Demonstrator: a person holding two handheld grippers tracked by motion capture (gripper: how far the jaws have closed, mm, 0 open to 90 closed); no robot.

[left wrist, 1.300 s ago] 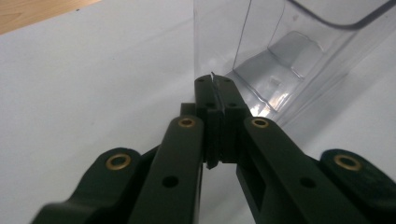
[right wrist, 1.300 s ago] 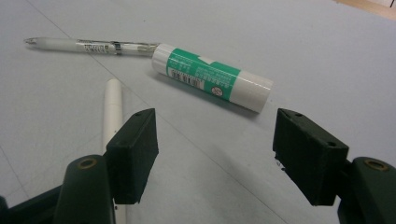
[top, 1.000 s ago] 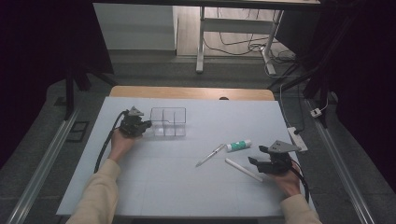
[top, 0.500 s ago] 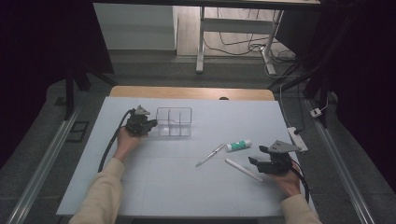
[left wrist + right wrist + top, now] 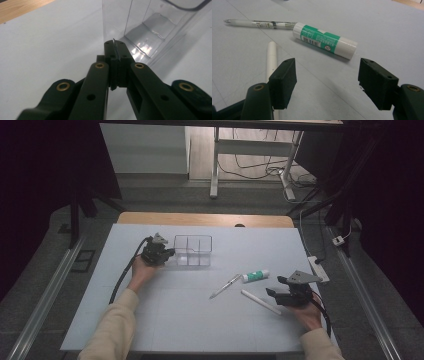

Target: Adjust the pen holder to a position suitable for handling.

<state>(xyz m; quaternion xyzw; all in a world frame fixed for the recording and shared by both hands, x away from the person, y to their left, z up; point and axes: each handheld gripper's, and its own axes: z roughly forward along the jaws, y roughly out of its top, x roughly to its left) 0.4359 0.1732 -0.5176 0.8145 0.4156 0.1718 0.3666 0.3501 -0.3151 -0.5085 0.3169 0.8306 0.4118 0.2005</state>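
Left gripper (image 5: 167,254): at about 10 o'clock on the white table (image 5: 165,320), jaws clamped together on the thin near wall of the clear plastic organizer (image 5: 193,250). In the left gripper view the wall edge sits pinched between the two pads, and the organizer's (image 5: 150,32) divided compartments rise just beyond the left gripper (image 5: 115,50). The organizer stands upright on the table, toward 11 o'clock from the table's middle.

Right gripper (image 5: 272,292): at about 4 o'clock, jaws spread wide, holding nothing. In the right gripper view the right gripper (image 5: 327,77) hovers low over the table surface (image 5: 387,30).

Items near the right gripper: a white stick (image 5: 260,301) lies just beside its left jaw; a green-and-white glue stick (image 5: 255,276) lies at about 12 o'clock from it, apart from the jaws; a clear pen (image 5: 225,286) lies beside the glue stick, at about 10 o'clock. In the right gripper view the white stick (image 5: 271,60), glue stick (image 5: 324,41) and pen (image 5: 259,23) all lie flat, and the pen's end meets the glue stick's cap.
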